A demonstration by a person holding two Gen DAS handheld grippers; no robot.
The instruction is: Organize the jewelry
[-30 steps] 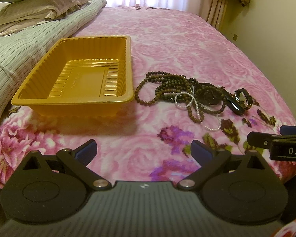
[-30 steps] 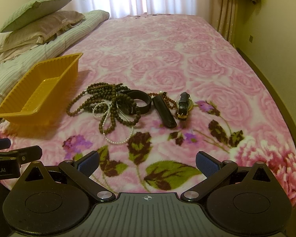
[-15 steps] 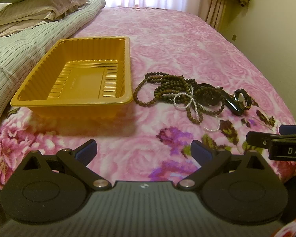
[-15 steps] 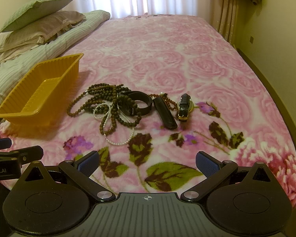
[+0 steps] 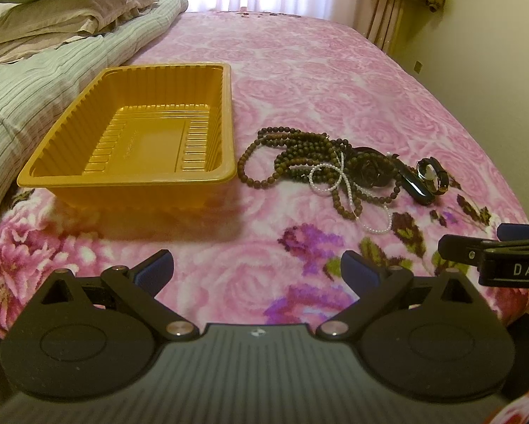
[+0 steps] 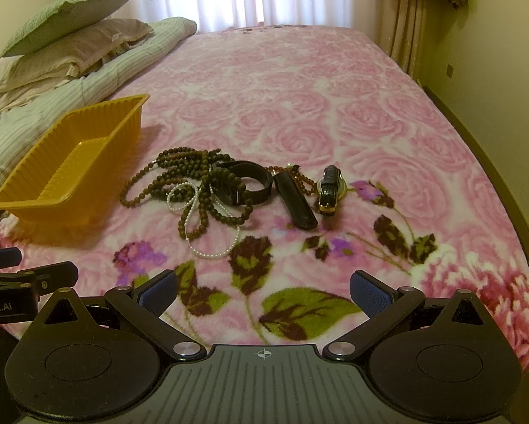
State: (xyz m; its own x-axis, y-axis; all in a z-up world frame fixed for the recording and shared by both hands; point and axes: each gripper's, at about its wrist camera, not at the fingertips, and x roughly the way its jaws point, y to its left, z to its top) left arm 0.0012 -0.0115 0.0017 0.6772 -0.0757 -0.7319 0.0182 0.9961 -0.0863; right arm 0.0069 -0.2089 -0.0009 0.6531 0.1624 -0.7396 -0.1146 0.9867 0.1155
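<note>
I saw the right gripper [image 5: 504, 247] cut off at the edge; the watch [image 5: 431, 174] dial was perhaps too small to read.

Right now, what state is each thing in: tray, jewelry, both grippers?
Tray: empty, upright on the bed.
Brown beads: tangled heap beside the tray.
Pearl strand: tangled with the beads.
Watch: lying on its side.
Left gripper: open, empty.
Right gripper: open, empty.

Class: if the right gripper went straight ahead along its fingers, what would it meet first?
Probably the white pearl strand at the near edge of the jewellery heap, after bare pink floral blanket; the open right gripper points there, though depth is uncertain.
</note>
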